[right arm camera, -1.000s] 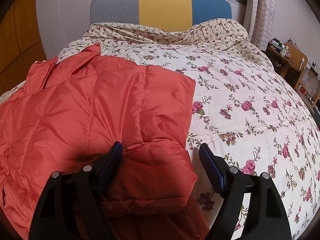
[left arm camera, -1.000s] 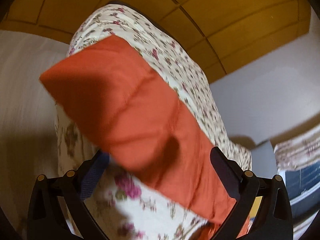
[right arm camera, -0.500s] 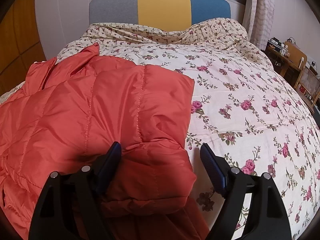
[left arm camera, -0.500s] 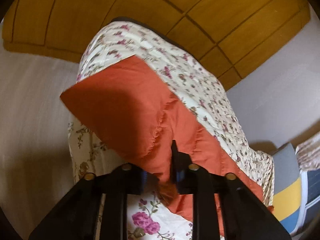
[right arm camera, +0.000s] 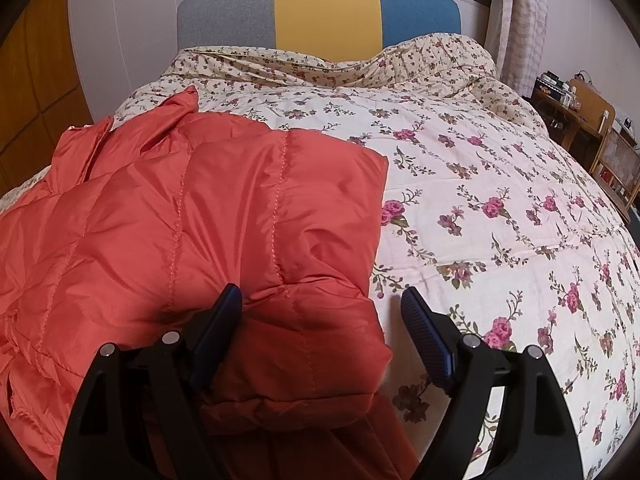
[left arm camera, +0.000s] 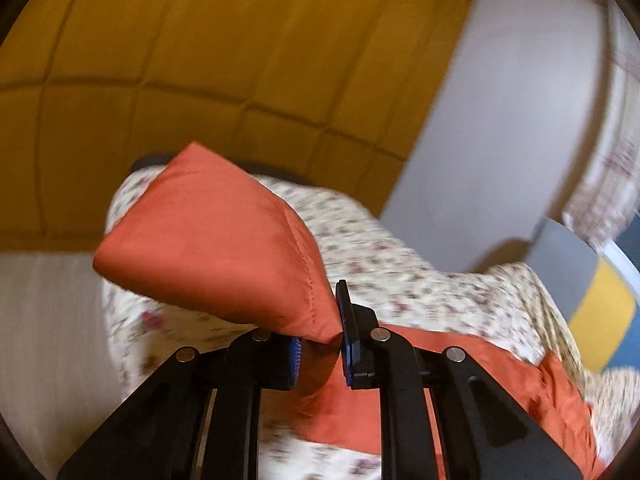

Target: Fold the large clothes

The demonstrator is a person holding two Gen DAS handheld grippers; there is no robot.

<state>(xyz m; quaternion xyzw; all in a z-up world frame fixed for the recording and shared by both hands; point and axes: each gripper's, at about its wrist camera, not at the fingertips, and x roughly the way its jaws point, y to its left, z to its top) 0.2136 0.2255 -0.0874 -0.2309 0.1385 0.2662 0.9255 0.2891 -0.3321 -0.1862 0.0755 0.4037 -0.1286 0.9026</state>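
the bed [right arm camera: 480, 208], under its flowered quilt, carries everything here, and its grey, yellow and blue headboard [right arm camera: 320, 12] serves as the landmark. the orange puffer jacket [right arm camera: 192, 240] lies at the end of the bed away from the headboard, spread toward the side with the yellow panelled wall [left arm camera: 200, 60]. one quilted panel is already folded over on top, its free edge running toward the headboard.

the biggest change is at the left gripper [left arm camera: 320, 344]. a second ago its jaws stood wide with a flap of the jacket lying loose between them; now they are shut tight on a pinch of orange fabric, and the flap stands up off the quilt in a stiff puffed wedge [left arm camera: 216, 248]. the quilt and headboard are smeared with motion in the left wrist view, and the bed sits lower in it than before, so the hand looks to be lifting and rolling the fabric as it goes. this reads as the start of the next fold: that end of the jacket is picked up to be carried over the body.

the right gripper [right arm camera: 320, 336] has not shifted. it hangs over the folded panel's corner farthest from the headboard, jaws wide, one finger on the orange fabric, the other over bare quilt, holding nothing.

smallest: the fold line depends on how the slick, puffy fabric stays in that narrow pinch; it may slide out if pulled fast.
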